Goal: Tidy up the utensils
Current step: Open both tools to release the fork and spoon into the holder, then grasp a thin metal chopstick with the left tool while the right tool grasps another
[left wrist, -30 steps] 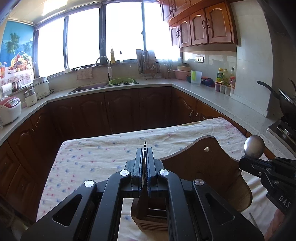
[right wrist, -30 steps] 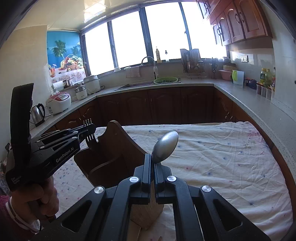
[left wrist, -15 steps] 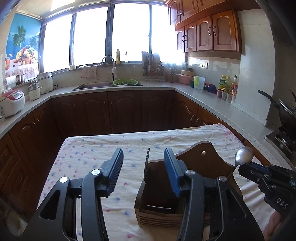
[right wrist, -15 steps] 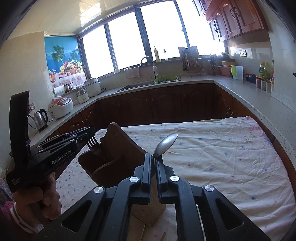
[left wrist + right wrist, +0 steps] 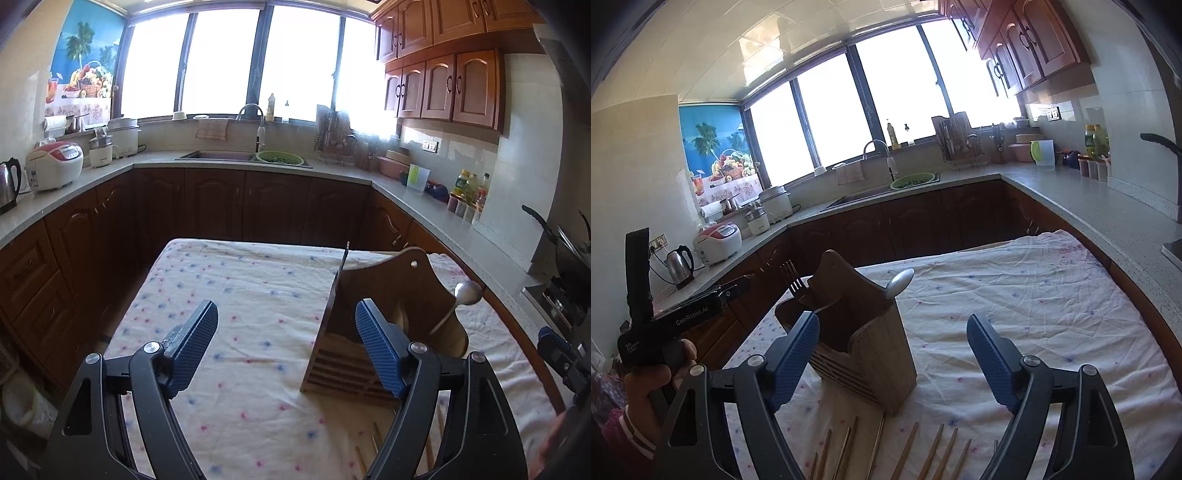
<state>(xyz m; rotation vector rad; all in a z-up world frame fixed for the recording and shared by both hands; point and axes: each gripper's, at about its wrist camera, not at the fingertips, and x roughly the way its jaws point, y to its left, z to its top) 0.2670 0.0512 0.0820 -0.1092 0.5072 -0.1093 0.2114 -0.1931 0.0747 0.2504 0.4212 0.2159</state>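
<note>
While both jaws widen, left tool (image 5: 284,347) and right tool (image 5: 892,358) grip nothing

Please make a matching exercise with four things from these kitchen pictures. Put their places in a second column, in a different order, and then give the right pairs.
Things:
1. fork
2. spoon
3. chopsticks
4. kettle

Places:
A. lying on the tablecloth in front of the wooden holder
B. on the counter by the wall
C. standing in the holder's left side
D. standing in the holder's right side

Pairs: 1-C, 2-D, 3-A, 4-B
</note>
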